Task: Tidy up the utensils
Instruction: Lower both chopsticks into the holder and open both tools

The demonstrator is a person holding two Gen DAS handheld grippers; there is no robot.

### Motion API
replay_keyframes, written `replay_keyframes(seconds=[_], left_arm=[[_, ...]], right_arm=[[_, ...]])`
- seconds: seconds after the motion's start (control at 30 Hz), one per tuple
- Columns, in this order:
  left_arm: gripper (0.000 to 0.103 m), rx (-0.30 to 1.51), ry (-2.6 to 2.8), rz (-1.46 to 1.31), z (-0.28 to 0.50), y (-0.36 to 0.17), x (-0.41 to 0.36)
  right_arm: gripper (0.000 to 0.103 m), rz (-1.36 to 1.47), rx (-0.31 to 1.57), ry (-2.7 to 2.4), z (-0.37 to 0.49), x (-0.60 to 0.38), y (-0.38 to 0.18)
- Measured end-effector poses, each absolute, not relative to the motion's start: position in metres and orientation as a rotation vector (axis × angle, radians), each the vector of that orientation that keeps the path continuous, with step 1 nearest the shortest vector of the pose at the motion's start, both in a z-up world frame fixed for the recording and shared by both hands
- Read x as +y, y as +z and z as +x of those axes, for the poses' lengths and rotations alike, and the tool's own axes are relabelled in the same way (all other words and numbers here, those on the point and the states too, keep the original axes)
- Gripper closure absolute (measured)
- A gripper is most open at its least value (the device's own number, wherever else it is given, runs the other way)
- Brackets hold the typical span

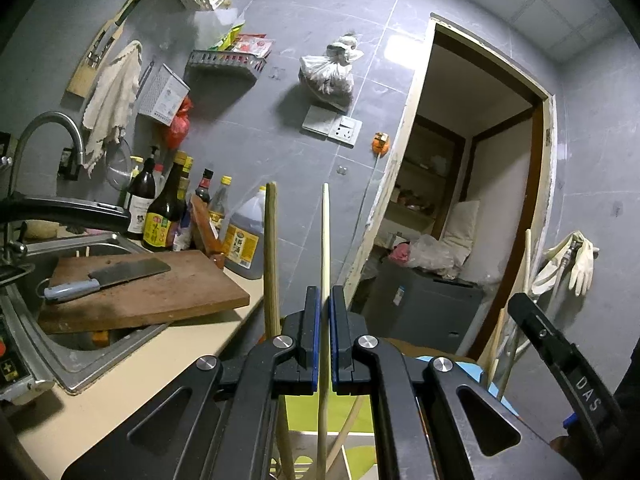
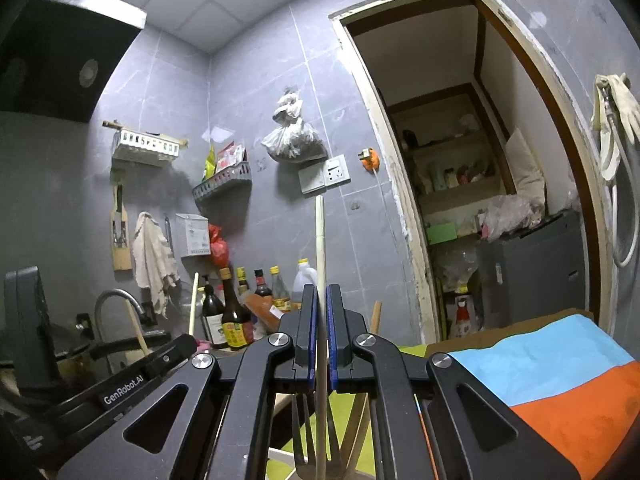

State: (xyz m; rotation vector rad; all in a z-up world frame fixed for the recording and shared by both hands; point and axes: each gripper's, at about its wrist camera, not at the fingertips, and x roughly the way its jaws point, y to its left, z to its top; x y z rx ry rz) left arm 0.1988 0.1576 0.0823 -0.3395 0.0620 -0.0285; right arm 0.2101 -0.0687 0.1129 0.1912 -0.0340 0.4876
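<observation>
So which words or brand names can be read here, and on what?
"DAS": black right gripper arm, left wrist view.
"GenRobot.AI": black left gripper arm, right wrist view.
Yellow labels on dark glass sauce bottles: too blurred.
White hanging box print: too small.

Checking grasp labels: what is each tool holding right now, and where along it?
Left tool is shut on a pale wooden stick, partway along the shaft. Right tool is shut on a wooden utensil handle, also mid-shaft; its lower end isn't clear.
</observation>
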Motion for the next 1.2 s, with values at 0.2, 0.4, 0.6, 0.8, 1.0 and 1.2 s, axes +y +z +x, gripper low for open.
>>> replay_keyframes(seconds=[0.2,0.4,0.6,0.8,1.0,1.2], left_arm=[[0.100,0.035,-0.008,-0.295,0.193,0.076,0.146],[0.100,0.048,0.002,-0.292,0.191,0.070,0.140],[0.100,0.061,0.010,-0.278,0.187,0.066,0.134],[0.100,0.075,0.015,-0.267,0.182,0.065,0.131],[0.099,0.109,0.005,-0.262,0.179,0.063,0.131],[0.093,0.127,-0.017,-0.285,0.173,0.063,0.133]], right_arm=[[0.100,0.165,-0.024,0.486,0.209,-0.064,0.105],[0.100,0.147,0.000,0.487,0.206,-0.065,0.099],[0.099,0.153,0.039,0.493,0.202,-0.070,0.095],[0.099,0.144,0.069,0.494,0.200,-0.071,0.092],[0.097,0.136,0.093,0.497,0.198,-0.073,0.090],[0.087,0.141,0.111,0.503,0.196,-0.076,0.089]])
